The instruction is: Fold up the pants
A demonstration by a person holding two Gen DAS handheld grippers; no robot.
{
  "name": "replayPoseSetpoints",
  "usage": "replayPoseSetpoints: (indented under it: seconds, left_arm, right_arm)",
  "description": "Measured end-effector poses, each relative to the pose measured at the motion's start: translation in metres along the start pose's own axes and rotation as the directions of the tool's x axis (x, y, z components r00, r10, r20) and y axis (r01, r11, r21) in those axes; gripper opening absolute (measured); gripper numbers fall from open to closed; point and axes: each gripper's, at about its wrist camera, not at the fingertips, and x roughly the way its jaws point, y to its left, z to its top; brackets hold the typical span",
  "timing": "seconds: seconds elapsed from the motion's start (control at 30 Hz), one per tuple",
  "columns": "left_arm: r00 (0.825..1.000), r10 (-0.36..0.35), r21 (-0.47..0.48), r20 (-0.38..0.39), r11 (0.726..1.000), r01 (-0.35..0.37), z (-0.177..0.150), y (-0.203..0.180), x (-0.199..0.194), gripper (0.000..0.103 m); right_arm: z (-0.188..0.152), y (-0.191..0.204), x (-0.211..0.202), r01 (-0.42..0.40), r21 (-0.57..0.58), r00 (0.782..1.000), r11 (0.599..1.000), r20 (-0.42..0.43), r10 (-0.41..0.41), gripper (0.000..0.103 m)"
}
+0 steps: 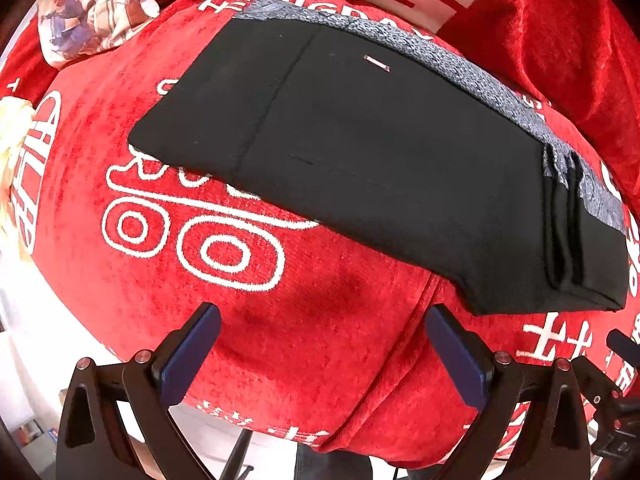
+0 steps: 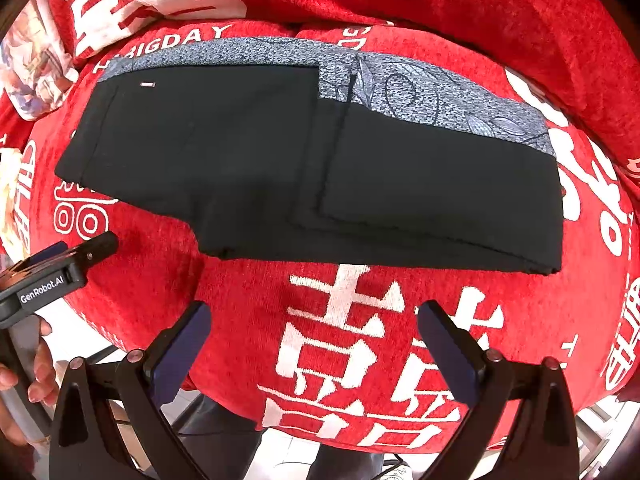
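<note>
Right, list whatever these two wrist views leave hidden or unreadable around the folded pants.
- Layers inside the black pants: both views, covered by the top fold.
- Most of the grey patterned cloth: both views, under the pants.
- Small label: too small to read.
- White lettering on the red cover: partly under the garments.
- Left gripper fingertips: right wrist view, seen side-on.

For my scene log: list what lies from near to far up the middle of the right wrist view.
Right hand-held gripper → red printed cloth → folded black pants → blue-grey patterned fabric → red cushion behind.
</note>
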Motion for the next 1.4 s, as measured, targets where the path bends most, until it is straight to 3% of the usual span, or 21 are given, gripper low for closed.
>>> replayPoseSetpoints:
  seconds: [0.4, 0.6, 0.77, 0.9, 1.13, 1.33, 1.4]
  left_arm:
    - [1.000, -0.015, -0.030, 0.013, 0.999, 0.015, 0.011, 0.018, -0.001, 0.103]
    - [0.995, -0.072, -0.068, 0.068, 0.995, 0.077, 0.023, 0.045, -0.008, 0.103]
    - [0.981, -0.156, -0.133, 0.117, 0.976, 0.171, 0.039, 0.080, -0.010, 0.103]
    - [0.954, -0.257, -0.180, 0.152, 0.942, 0.283, 0.041, 0.101, -0.005, 0.103]
    - [0.858, -0.469, -0.245, 0.210, 0.824, 0.511, 0.049, 0.118, 0.021, 0.103]
    - [0.801, -0.523, -0.272, 0.292, 0.757, 0.594, 0.059, 0.126, 0.032, 0.103]
    - [0.789, -0.531, -0.285, 0.309, 0.740, 0.609, 0.060, 0.131, 0.033, 0.103]
  right_arm:
    - [0.006, 0.004, 0.005, -0.001, -0.013, 1.000, 1.000, -0.009, 0.001, 0.102]
    - [0.011, 0.004, 0.011, -0.037, -0.003, 0.999, 0.999, -0.018, 0.037, 0.102]
    - [0.014, 0.004, 0.015, -0.104, 0.015, 0.994, 0.994, -0.013, 0.104, 0.102]
    - [0.015, 0.007, 0.019, -0.176, 0.033, 0.984, 0.984, -0.017, 0.176, 0.102]
    - [0.016, 0.022, 0.027, -0.245, 0.014, 0.969, 0.970, -0.014, 0.245, 0.102]
    - [0.016, 0.037, 0.035, -0.287, -0.019, 0.958, 0.958, -0.012, 0.287, 0.102]
    - [0.016, 0.040, 0.036, -0.299, -0.030, 0.954, 0.954, -0.012, 0.298, 0.102]
